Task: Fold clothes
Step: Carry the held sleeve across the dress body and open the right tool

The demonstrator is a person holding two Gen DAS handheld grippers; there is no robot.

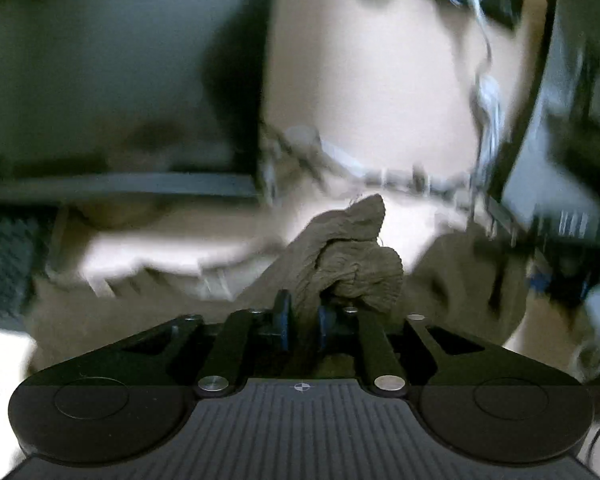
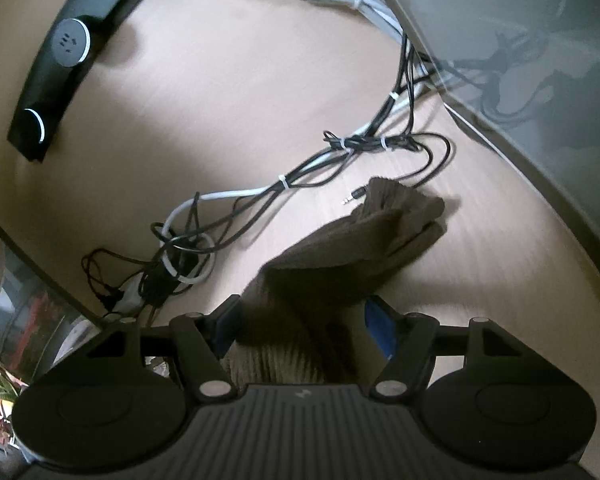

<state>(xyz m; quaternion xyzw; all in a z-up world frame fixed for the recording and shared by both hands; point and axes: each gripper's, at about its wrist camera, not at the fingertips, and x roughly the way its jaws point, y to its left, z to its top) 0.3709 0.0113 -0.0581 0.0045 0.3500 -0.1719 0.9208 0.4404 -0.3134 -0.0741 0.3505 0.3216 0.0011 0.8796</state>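
soft knit cloth (image 1: 352, 256) bunches easily; left jaws pinch its edge, right jaws stand spread around it; best gripped at corners.

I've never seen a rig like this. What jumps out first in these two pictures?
First, the brown ribbed cloth: the left gripper has a bunched corner of it pinched between its blue pads, while the right gripper stands open with the fabric running between its fingers. Next, a tangle of black and grey cables sprawls across the pale wooden table behind the cloth, and a black power strip lies at far left.
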